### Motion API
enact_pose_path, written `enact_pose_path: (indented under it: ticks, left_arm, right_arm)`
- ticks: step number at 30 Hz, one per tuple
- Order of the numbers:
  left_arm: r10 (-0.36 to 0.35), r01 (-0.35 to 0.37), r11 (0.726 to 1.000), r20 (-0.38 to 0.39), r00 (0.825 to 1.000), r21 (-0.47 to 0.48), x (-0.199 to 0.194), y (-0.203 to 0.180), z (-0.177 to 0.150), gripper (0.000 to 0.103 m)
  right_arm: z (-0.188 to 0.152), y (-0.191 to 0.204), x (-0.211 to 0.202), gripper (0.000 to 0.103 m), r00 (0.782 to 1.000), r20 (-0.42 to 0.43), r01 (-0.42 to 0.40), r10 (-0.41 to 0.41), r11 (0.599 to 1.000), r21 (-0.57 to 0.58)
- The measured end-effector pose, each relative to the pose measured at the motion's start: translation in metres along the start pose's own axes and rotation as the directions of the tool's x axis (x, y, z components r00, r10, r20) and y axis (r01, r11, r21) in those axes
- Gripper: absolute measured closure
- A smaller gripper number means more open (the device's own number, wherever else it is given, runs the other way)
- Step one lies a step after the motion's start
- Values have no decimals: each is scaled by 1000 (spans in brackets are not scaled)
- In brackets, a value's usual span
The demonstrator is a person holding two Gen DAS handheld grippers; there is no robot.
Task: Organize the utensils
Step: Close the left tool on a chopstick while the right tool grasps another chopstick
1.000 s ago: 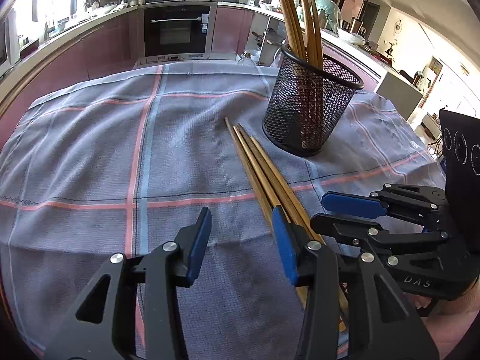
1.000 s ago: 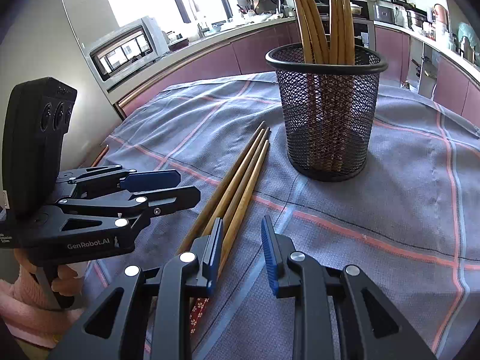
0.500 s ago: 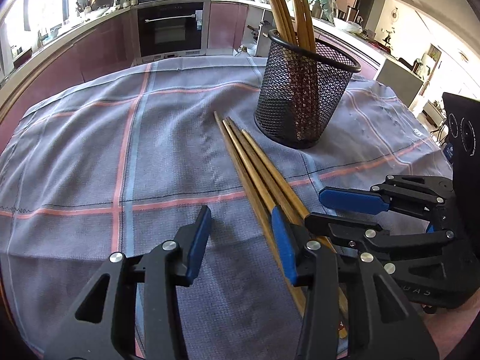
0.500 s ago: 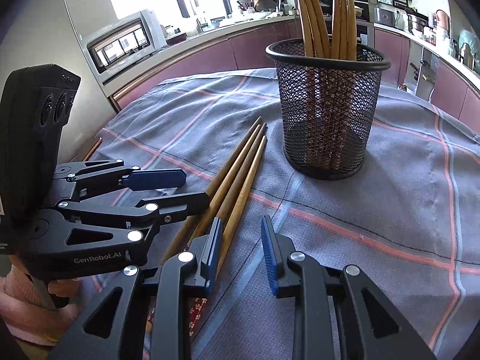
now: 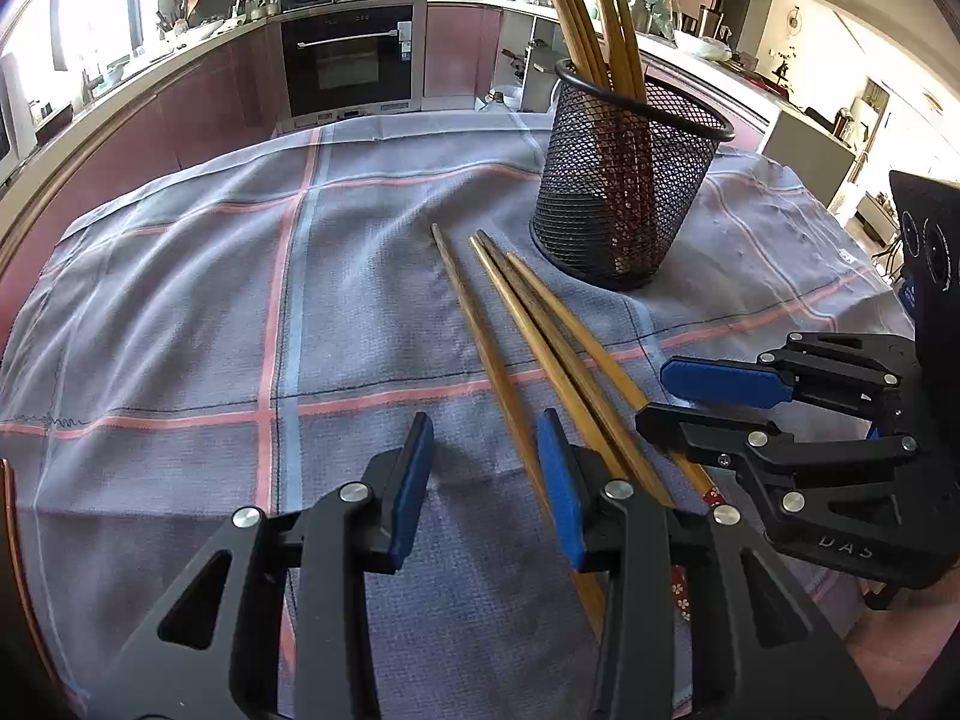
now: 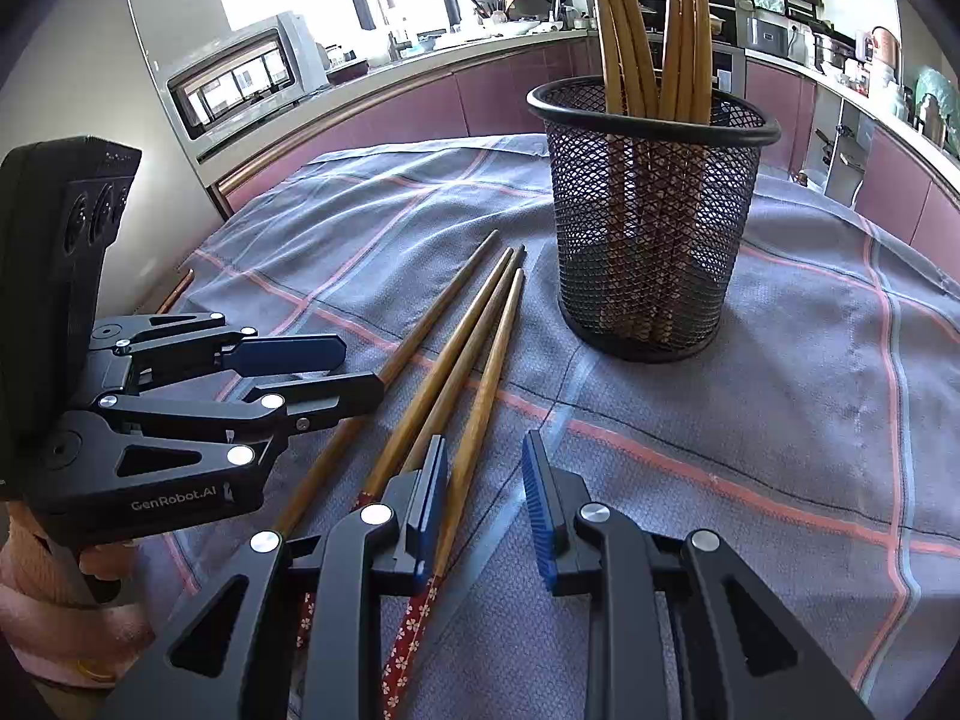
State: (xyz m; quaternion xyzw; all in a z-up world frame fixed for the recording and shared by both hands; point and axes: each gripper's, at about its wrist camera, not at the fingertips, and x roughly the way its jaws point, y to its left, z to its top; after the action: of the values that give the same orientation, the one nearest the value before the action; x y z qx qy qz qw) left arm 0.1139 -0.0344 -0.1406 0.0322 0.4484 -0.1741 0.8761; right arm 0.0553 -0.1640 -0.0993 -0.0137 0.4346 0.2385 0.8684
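Four chopsticks lie ahead of both tongs: light, stiff, slippery; best pinched mid-shaft. Left tongs closing, empty; right tongs part-open, empty.

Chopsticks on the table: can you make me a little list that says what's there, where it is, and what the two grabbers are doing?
loose chopsticks: four, lying side by side on the cloth
mesh cup: upright, beyond the loose ones, more chopsticks standing in it
tablecloth: grey with pink and blue stripes
left gripper: jaws closing, nothing between them
right gripper: open, one chopstick lies between its jaws
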Motion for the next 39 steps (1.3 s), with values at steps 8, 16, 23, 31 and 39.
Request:
enact_pose_path:
  ticks: [8, 16, 23, 31, 39]
  left_arm:
    - [10, -10, 1000, -1, 1000, 4, 4, 1, 9, 67]
    - [16, -16, 1000, 21, 1000, 12, 5, -3, 19, 68]
    - [-51, 50, 998, 7, 999, 47, 8, -16, 17, 74]
    - [-60, 60, 998, 4, 998, 35, 11, -13, 16, 79]
    - [-69, 69, 998, -14, 998, 6, 16, -2, 17, 84]
  right_arm:
    - [2, 0, 1, 79, 1000, -1, 4, -4, 1000, -3]
    - [8, 1, 5, 79, 1000, 3, 6, -6, 1000, 4]
    - [7, -2, 4, 79, 1000, 4, -9, 9, 1000, 13]
    - [6, -3, 2, 79, 1000, 5, -15, 15, 1000, 16]
    - [8, -5, 3, 92, 1000, 1, 2, -2, 1000, 15]
